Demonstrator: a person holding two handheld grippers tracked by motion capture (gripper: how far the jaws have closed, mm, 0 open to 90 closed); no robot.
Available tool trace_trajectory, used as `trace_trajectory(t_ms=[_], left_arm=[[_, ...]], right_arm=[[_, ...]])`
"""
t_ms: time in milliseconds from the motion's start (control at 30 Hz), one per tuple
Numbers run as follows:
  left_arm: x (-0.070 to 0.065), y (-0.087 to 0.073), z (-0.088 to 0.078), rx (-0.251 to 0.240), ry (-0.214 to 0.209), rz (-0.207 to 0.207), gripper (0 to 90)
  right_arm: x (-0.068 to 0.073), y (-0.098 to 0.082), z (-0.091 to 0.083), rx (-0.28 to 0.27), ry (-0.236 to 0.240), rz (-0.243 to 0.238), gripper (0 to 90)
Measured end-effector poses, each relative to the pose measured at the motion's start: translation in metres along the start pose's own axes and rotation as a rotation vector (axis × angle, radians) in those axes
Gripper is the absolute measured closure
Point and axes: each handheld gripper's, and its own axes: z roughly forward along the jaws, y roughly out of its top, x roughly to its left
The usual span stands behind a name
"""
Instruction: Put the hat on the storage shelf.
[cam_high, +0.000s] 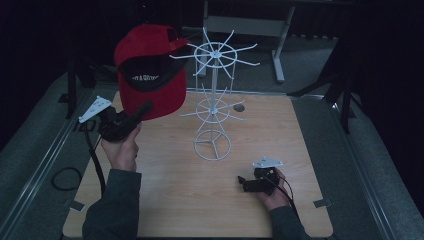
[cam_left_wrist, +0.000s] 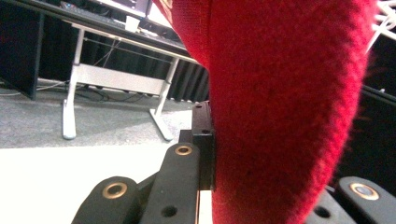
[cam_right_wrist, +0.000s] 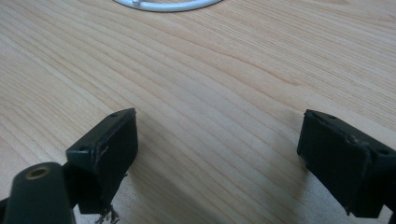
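From the high view, the left gripper (cam_high: 141, 111) is up around 10 o'clock from the table's middle, jaws clamped on the brim of a red baseball cap (cam_high: 150, 70) that's lifted off the wooden table (cam_high: 165, 200), with its dark underside and some white lettering facing the camera. The cap hangs just left of a white wire display rack (cam_high: 214, 100), close to the tips of the top ring of prongs, though I can't tell if it actually touches them. The rack stands near the table's center on a round wire base. The right gripper (cam_high: 242, 181) sits low at about 5 o'clock, held in the person's right hand (cam_high: 272, 192), well apart from the rack. In the left gripper view, fuzzy red cap fabric (cam_left_wrist: 285, 107) runs right down between the jaws, pinched tight against the left pad, with a bit of white rack wire (cam_left_wrist: 385, 18) at 1 o'clock and a grey desk frame (cam_left_wrist: 116, 79) behind. In the right gripper view, the jaws are spread wide with nothing between them, just above the wood grain (cam_right_wrist: 219, 93), and the rack's base ring (cam_right_wrist: 168, 4) peeks in at 12 o'clock.
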Motion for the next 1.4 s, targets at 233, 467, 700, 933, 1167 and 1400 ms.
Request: trace_trajectory(t_ms=[233,467,700,933,1167,1400], left_arm=[[0.005,-0.016,0.002,0.029,0.0,0.045,84.2],[0.007,-0.031,0.004,0.062,0.013,0.068,84.0],[0.009,-0.043,0.007,0.09,0.027,0.081,83.7],[0.008,-0.056,0.012,0.125,0.018,0.108,83.5],[0.006,-0.06,0.012,0.137,-0.002,0.129,81.9],[0.003,-0.059,0.01,0.17,-0.014,0.144,63.5]], right_arm=[[0.0,0.0,0.0,0.0,-0.001,0.001,12.1],[0.0,0.0,0.0,0.001,-0.002,0.001,12.2],[0.0,0.0,0.0,0.001,-0.003,0.001,12.2],[0.0,0.0,0.0,-0.001,-0.003,0.001,12.1],[0.0,0.0,0.0,0.0,-0.002,0.002,12.1],[0.0,0.0,0.0,-0.001,-0.003,0.001,12.2]])
